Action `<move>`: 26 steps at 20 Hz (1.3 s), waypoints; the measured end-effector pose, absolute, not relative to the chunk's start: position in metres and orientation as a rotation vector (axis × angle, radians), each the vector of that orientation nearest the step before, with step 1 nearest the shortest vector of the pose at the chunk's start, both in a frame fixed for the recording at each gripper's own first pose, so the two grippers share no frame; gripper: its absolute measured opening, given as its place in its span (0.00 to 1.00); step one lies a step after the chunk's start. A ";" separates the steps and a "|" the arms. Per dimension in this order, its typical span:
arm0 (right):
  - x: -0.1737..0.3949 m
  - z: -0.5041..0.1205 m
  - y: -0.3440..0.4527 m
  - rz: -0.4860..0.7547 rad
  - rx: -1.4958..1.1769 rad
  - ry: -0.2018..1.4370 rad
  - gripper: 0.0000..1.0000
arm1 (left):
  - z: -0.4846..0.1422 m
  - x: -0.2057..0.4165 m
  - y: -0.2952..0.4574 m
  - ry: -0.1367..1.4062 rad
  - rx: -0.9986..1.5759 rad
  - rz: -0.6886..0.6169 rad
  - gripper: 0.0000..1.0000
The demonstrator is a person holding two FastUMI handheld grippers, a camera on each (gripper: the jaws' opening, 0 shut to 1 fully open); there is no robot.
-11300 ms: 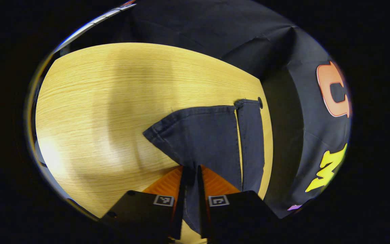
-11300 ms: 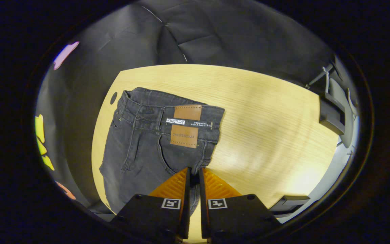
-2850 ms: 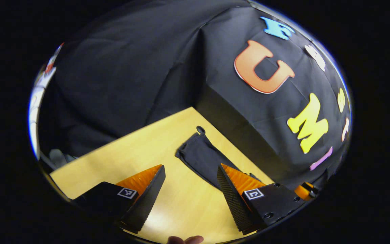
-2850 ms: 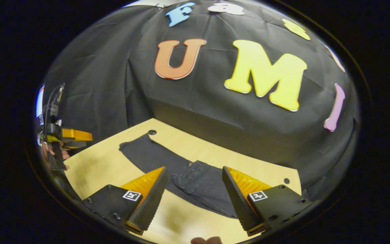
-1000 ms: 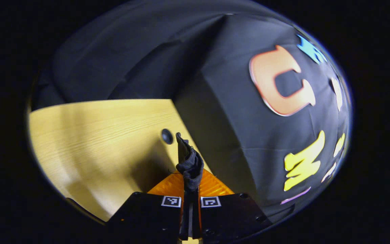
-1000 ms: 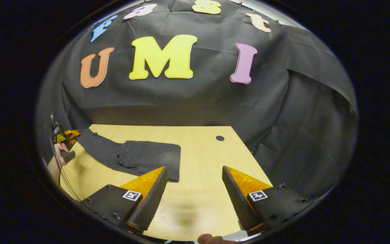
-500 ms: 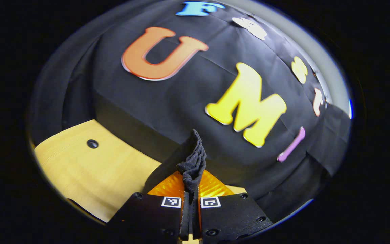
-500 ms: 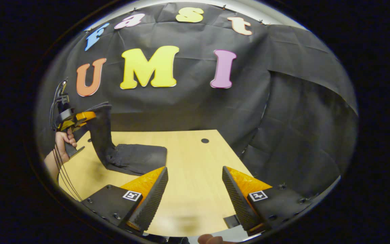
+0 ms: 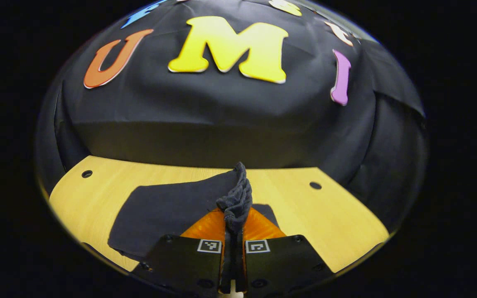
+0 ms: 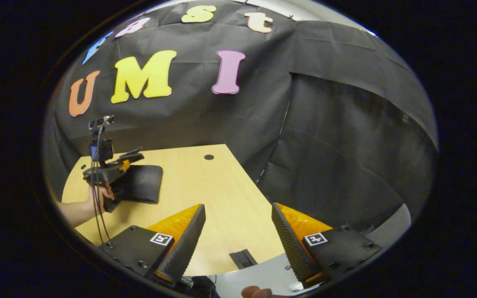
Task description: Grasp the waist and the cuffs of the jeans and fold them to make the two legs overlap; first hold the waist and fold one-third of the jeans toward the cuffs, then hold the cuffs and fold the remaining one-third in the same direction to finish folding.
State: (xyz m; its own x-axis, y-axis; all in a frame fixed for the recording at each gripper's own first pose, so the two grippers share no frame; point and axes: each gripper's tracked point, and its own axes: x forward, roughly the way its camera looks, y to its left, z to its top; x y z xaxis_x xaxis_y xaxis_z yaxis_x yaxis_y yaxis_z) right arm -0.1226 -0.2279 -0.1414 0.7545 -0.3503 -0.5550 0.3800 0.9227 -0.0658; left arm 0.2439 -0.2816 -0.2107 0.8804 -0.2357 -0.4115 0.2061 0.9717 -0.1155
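In the left gripper view, my left gripper (image 9: 234,231) is clenched on the cuffs (image 9: 235,198) of the jeans (image 9: 168,211): both fingers press on a bunched wad of dark denim that rises straight up toward twelve o'clock from between them. From that wad the cloth runs out toward nine o'clock and lies as a broad dark panel on the wooden table (image 9: 329,219), its near corner down at about eight o'clock. A smaller dark patch of the jeans shows just at three o'clock of my fingertips. Two round holes sit in the tabletop, one at about ten o'clock near the far left edge and one at about two o'clock.

In the right gripper view, my right gripper (image 10: 238,231) is released, its two fingers spread wide apart with bare tabletop (image 10: 222,198) between them and nothing in their hold. Out at about ten o'clock I see the other hand (image 10: 104,194) holding the left gripper (image 10: 120,165) over the folded jeans (image 10: 141,184), which lie as a compact dark block on the far left part of the table, well apart from my open fingers. Cables hang down beside that hand. A fingertip (image 10: 255,292) shows at six o'clock.
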 end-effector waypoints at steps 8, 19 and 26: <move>-0.092 -0.155 -0.227 -0.342 0.048 0.615 0.99 | -0.264 0.236 -0.293 0.516 0.085 -0.236 0.22; 0.017 -0.067 -0.114 -0.076 -0.019 0.290 0.99 | -0.087 0.200 -0.202 0.305 0.016 -0.185 1.00; 0.053 0.015 -0.016 0.057 0.008 0.053 0.98 | 0.069 0.138 -0.099 0.079 -0.087 -0.052 1.00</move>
